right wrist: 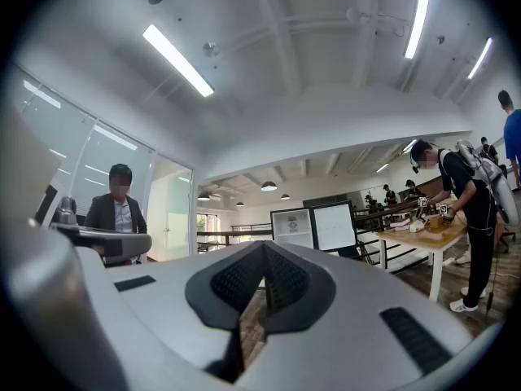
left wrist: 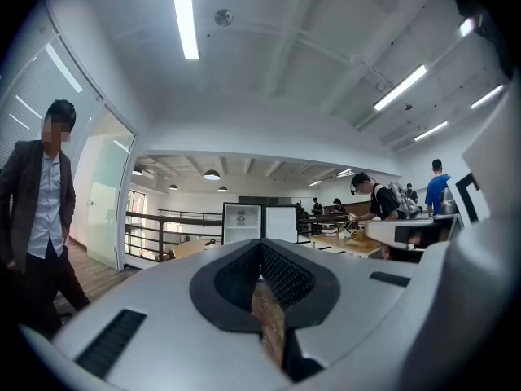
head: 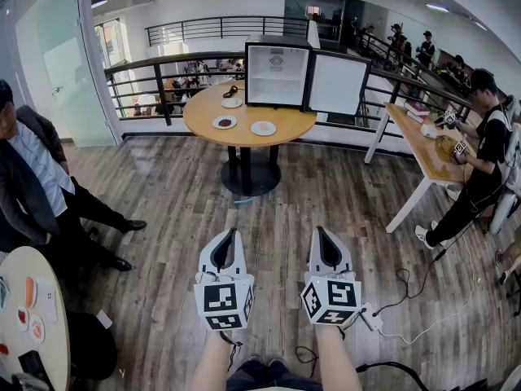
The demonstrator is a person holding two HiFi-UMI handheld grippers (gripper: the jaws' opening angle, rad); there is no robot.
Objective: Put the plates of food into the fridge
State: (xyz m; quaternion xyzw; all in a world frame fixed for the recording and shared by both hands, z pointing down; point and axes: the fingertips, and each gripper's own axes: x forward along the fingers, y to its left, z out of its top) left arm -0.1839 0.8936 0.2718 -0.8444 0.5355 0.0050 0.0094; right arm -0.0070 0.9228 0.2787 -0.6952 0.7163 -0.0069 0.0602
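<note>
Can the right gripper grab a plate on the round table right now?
Probably not yet. The right gripper is far short of the round table, with only floor between. Nothing blocks the plates, so walking closer should do.

A round table with a light wooden top [head: 286,120] stood on a dark pedestal foot [head: 249,179] on the grey-brown wood-plank floor [head: 163,210]. On its far side sat a small black fridge with a white inside [head: 277,72], its door [head: 336,82] swung open to the right. Before the fridge lay a small white plate with dark red food [head: 225,122], a small white plate with pale food [head: 263,128] near it on the right, and a third small white plate [head: 232,103] farther back. A small dark object [head: 230,92], too small to identify, lay just behind that one.
</note>
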